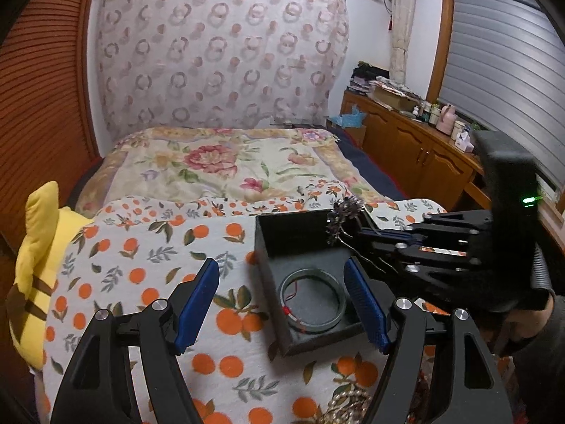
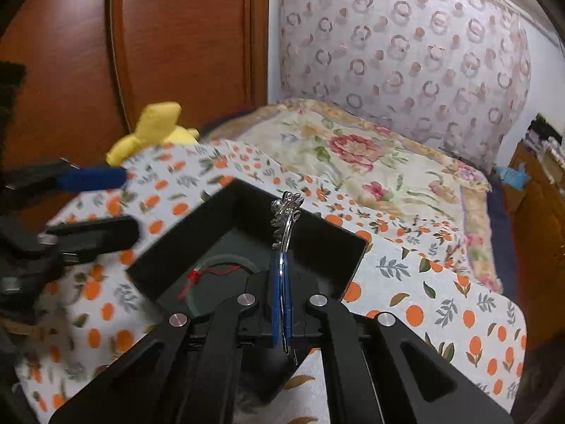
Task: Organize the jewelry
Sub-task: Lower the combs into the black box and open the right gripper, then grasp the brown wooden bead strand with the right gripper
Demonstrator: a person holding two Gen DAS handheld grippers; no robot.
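Note:
An open black box [image 1: 293, 229] sits on the orange-print cloth, with a green bangle [image 1: 312, 272] tied with red thread lying inside it. My left gripper [image 1: 280, 263] hangs open just in front of the box; its right blue pad is over the box's near right corner, and nothing is between the pads. My right gripper [image 2: 280, 259] is shut on the stem of a sparkly silver flower hairpin [image 2: 286, 208]. It holds the hairpin upright over the box [image 2: 328, 247]. In the left wrist view the hairpin [image 1: 340, 217] is above the box's far right edge.
A yellow plush toy [image 1: 39, 258] lies at the cloth's left edge. A tangle of gold chain [image 1: 348, 404] lies on the cloth near the front. A floral bedspread [image 1: 219, 166] stretches behind, and a wooden cabinet [image 1: 416, 148] with clutter stands to the right.

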